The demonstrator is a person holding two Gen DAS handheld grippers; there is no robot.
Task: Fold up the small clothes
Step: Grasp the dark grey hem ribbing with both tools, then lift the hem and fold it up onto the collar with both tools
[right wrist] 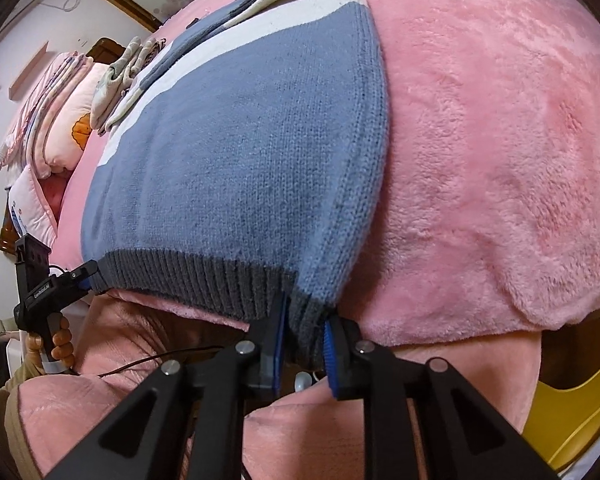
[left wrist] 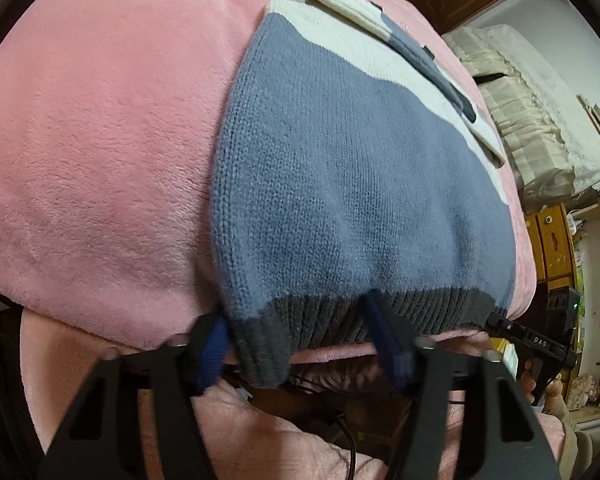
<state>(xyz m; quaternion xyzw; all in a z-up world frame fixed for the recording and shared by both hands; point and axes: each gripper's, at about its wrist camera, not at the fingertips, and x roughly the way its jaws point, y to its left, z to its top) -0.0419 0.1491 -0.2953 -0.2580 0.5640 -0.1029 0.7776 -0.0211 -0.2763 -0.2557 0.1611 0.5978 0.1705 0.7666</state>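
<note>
1. Sweater [left wrist: 340, 168] spread flat on the pink fleece blanket [left wrist: 100, 140] of a bed, ribbed hem hanging just over the blanket's near edge.
2. Left claw [left wrist: 300, 344] at the sweater's hem corner: fingers apart, wide gap between the blue pads [left wrist: 214, 350], the dark ribbed corner drooping between them. One finger close beside the corner, the other further along the hem; pads not closed on the knit.
3. Right claw [right wrist: 304, 344] at the opposite hem corner: fingers [right wrist: 332, 346] set close on either side of the bunched ribbing, the knit squeezed between the blue pads, clamped on the sweater.
4. Each claw visible from the other's camera, at the far end of the hem, nose touching the ribbing.
5. Sweater look: grey-blue knit body, dark grey ribbed hem, a cream band across the part farthest from the hem. A sleeve in cream and grey-blue folded across the body far from the hem.
6. Folded pale cloth [right wrist: 120, 72] beyond the sweater's side, on the blanket.
7. Stacked pink bedding [right wrist: 56, 120] past that cloth, farther from the sweater.
</note>
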